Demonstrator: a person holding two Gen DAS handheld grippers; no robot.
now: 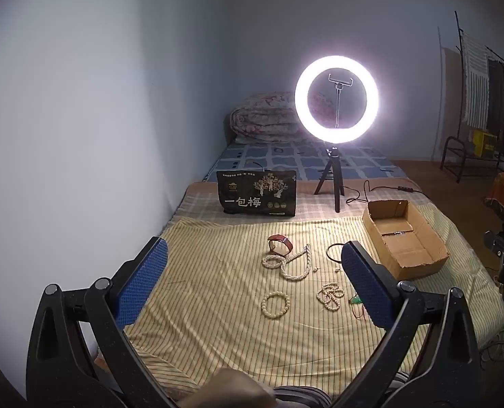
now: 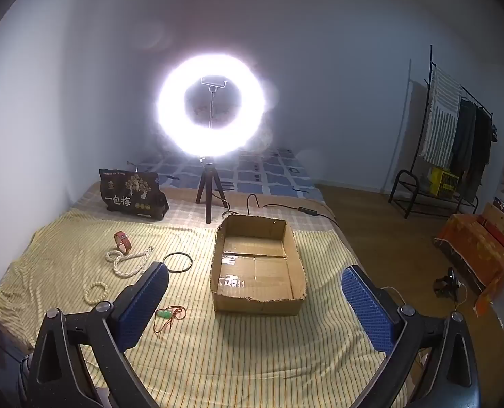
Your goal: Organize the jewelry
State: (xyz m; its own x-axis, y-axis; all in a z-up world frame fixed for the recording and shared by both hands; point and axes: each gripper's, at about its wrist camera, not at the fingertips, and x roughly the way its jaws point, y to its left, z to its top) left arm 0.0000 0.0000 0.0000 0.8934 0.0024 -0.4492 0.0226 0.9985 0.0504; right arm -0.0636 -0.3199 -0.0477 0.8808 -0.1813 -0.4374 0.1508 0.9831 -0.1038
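Jewelry lies on a yellow striped bedspread (image 1: 217, 340): a red leather watch (image 1: 280, 244), a long white bead necklace (image 1: 291, 262), a white bead bracelet (image 1: 275, 305), a bunched bead strand (image 1: 330, 296), a black ring bangle (image 1: 335, 252) and a green pendant on red cord (image 2: 165, 313). An open cardboard box (image 2: 257, 265) stands to their right and looks nearly empty. My left gripper (image 1: 253, 282) is open above the beads, holding nothing. My right gripper (image 2: 255, 306) is open in front of the box, holding nothing.
A lit ring light on a tripod (image 1: 336, 100) stands behind the jewelry, its cable (image 2: 286, 205) trailing right. A black snack bag (image 1: 257, 192) stands at the back left. A folded quilt (image 1: 265, 117) lies by the wall. A clothes rack (image 2: 456, 129) stands at the right.
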